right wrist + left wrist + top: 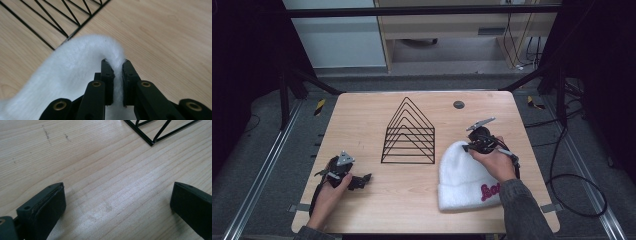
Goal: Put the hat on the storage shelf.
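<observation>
White fleece of the beanie (464,176) lies at the near right of the wooden surface (362,115) in the high view, the right gripper (469,146) at its crown beside the black wire rack (409,132), the left gripper (362,180) low at the near left. From the left gripper view its fingers (45,207) stand wide apart over bare wood, holding nothing. From the right gripper view the fingers (107,75) are clamped on a fold of the beanie (75,65), pinched up off the wood.
</observation>
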